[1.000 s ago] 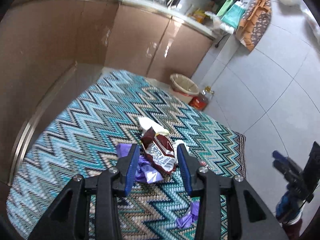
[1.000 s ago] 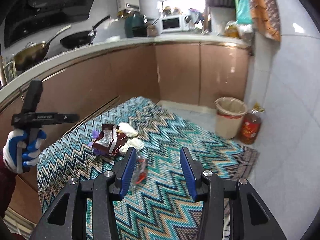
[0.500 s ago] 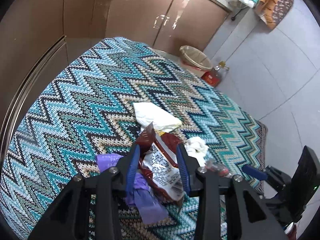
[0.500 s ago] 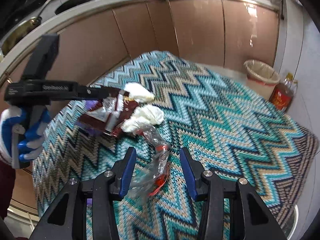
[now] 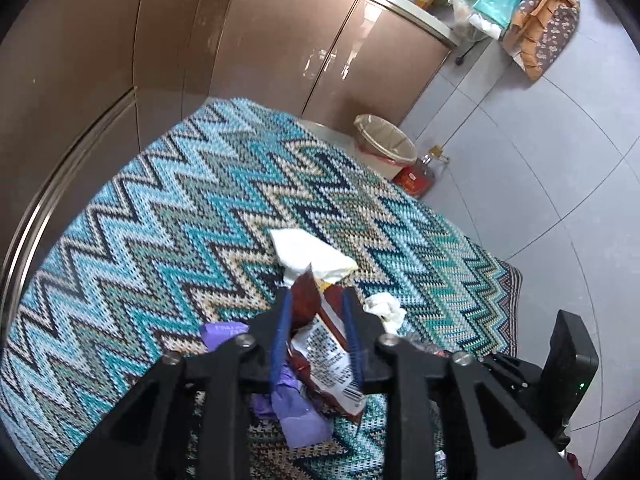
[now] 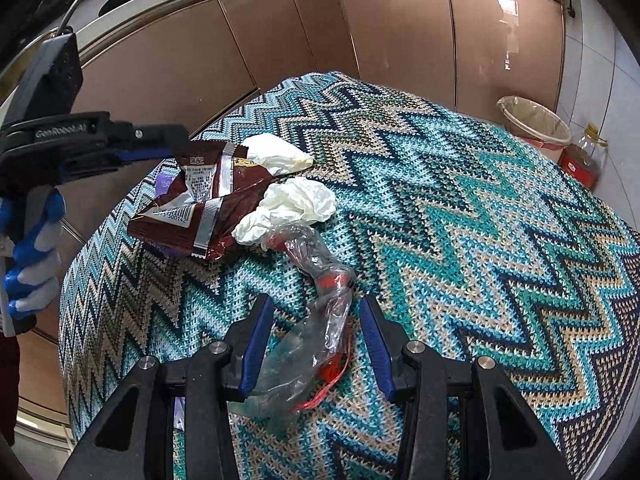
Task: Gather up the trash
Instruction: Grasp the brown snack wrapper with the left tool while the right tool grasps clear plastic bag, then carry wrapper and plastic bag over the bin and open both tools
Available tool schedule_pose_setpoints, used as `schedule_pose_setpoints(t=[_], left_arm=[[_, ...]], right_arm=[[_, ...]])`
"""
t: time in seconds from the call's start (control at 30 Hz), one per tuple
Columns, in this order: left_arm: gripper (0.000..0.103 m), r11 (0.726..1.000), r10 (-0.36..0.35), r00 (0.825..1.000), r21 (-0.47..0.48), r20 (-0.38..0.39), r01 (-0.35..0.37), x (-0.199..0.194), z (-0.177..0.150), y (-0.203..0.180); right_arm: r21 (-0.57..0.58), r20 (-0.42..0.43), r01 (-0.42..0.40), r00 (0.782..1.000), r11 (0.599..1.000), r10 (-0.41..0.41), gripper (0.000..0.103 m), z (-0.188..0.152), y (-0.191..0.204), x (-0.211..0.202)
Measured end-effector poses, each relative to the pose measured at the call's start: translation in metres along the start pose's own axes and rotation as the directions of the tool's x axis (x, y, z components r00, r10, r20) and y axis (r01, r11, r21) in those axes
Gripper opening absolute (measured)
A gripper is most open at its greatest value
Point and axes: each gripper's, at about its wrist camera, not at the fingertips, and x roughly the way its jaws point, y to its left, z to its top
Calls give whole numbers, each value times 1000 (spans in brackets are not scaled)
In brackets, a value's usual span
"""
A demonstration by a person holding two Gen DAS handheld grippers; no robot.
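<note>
The brown snack wrapper [image 5: 320, 344] lies on the zigzag rug [image 5: 160, 240], flanked narrowly by the left gripper [image 5: 316, 300]; whether its pads press cannot be told. A purple wrapper [image 5: 298, 420] is partly hidden beneath. The right gripper [image 6: 316, 312] is held open around a clear plastic bag [image 6: 316, 340], its near end cut off behind the fingers.

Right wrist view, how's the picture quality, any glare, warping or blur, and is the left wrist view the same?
Right wrist view: strong fisheye bending of the cabinet doors, window glare on them, the clear plastic bag sharp. Left wrist view: same warping, dark corners, glare on the cabinets, the brown wrapper close but readable, no motion blur.
</note>
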Motion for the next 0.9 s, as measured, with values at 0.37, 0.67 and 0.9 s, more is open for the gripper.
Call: schedule_pose_setpoints(t=[0.37, 0.67, 0.9], left_arm=[[36, 998, 59, 995, -12, -81, -60, 35, -4, 3], [13, 999, 43, 999, -12, -11, -43, 13, -8, -3], [13, 1000, 22, 996, 20, 85, -24, -40, -5, -26]], right_arm=[[0, -7, 0, 1000, 1000, 0, 26, 2, -4, 8], [-16, 71, 6, 997, 1000, -5, 13, -1, 0, -24], [-32, 169, 10, 986, 999, -4, 12, -3, 13, -75]])
